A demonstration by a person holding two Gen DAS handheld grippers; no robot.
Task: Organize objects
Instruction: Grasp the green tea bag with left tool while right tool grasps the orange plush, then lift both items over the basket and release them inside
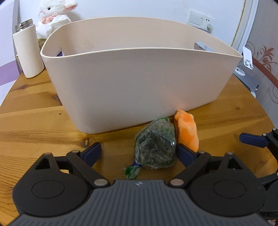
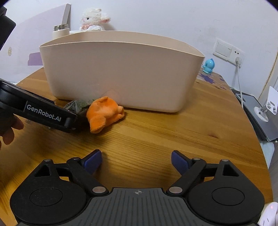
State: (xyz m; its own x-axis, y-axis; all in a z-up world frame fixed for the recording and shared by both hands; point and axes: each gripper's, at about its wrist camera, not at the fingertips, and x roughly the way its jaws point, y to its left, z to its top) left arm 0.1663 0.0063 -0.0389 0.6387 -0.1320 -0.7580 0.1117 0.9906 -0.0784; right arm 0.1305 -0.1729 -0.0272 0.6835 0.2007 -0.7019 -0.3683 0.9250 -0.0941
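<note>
With the left gripper (image 1: 139, 153) wide around the bag (image 1: 155, 144), which lies at 6 o'clock of the bin (image 1: 139, 83), close squarely on its bulk, clear of the orange toy (image 1: 187, 130) at its 3 o'clock, while the right gripper (image 2: 136, 162) waits wide, empty.

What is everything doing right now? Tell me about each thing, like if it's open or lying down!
Left gripper: open, around the green bag, not squeezing it.
Right gripper: open, nothing between its fingers.
Green bag: lying on the table, tied shut.
Orange plush toy: lying beside the bag, against the bin.
Beige bin: upright, open top; inside hidden.
White bottle: upright, no cap.
Lamb plush: sitting upright behind the bin.
</note>
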